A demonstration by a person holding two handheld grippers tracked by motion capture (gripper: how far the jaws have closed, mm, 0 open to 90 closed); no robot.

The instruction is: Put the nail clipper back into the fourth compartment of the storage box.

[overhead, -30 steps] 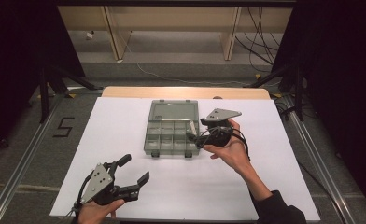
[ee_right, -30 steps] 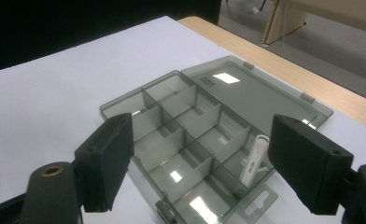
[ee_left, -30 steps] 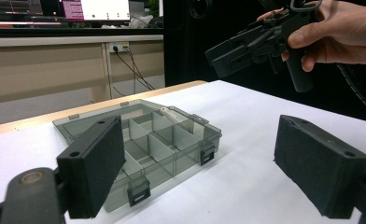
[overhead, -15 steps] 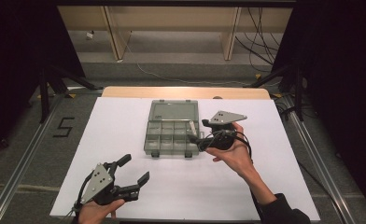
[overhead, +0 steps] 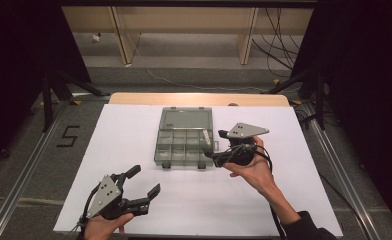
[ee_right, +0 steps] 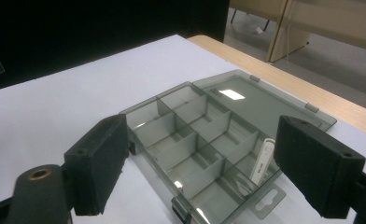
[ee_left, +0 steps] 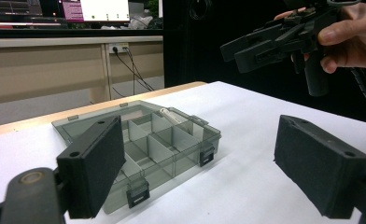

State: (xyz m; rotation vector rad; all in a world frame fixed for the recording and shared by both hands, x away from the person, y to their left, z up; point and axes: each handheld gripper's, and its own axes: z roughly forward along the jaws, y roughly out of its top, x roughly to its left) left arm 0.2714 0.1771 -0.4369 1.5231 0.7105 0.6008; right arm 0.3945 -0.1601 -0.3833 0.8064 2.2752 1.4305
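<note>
The open box [overhead: 185, 137] sits just left of the right claw [overhead: 210, 152], which gapes empty and has drawn slightly back; the left claw [overhead: 143, 186], also spread, stays put.

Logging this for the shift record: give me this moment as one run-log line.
organizer box: lid open | white stick: leaning in right-end compartment | right gripper: open, empty, at box's right edge | left gripper: open, empty, near table edge

Bright white table [overhead: 134, 130], dark surroundings, ceiling glare on lid [ee_right: 231, 94], near jaws blurred
</note>
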